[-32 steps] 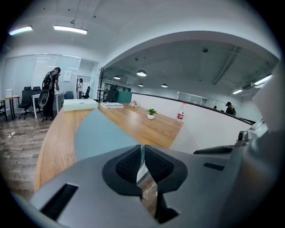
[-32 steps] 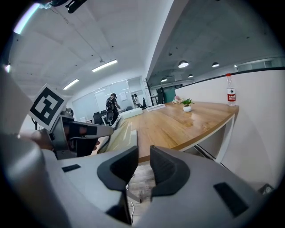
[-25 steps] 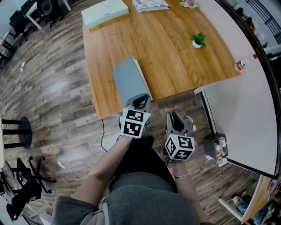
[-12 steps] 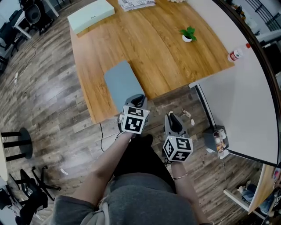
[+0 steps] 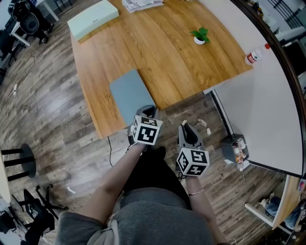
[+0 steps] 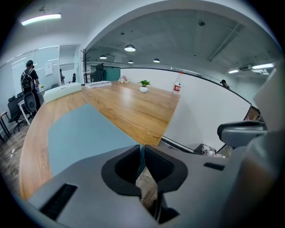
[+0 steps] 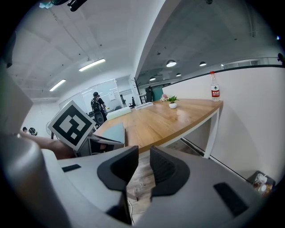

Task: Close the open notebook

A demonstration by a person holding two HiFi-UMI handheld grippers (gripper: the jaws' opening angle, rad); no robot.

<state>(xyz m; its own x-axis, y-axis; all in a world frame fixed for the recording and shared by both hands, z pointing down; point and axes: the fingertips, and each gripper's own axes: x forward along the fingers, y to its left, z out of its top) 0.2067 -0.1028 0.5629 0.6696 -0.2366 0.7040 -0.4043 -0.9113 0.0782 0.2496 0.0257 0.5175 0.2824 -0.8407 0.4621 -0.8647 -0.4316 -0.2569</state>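
Observation:
The notebook (image 5: 129, 93) lies shut and flat near the front edge of the wooden table (image 5: 167, 52), showing its blue-grey cover (image 6: 84, 133). My left gripper (image 5: 147, 110) is at the notebook's near corner, pointing downward. In the left gripper view its jaws (image 6: 141, 153) are pressed together on a thin teal edge of the cover. My right gripper (image 5: 187, 126) hangs off the table over the floor, to the right of the left one. Its jaws (image 7: 143, 162) stand apart with nothing between them. The notebook (image 7: 109, 131) also shows in the right gripper view, next to the left gripper's marker cube (image 7: 73, 124).
A pale green box (image 5: 93, 18) and papers (image 5: 141, 4) lie at the table's far end. A small potted plant (image 5: 200, 34) and a bottle (image 5: 255, 53) are to the right. A curved white partition (image 5: 267, 110) and a small bin (image 5: 236, 153) stand at right, a stool (image 5: 19, 160) at left.
The notebook's cover, tilted up a second ago, has come down flat. My left gripper sank with it. The right gripper has hardly moved.

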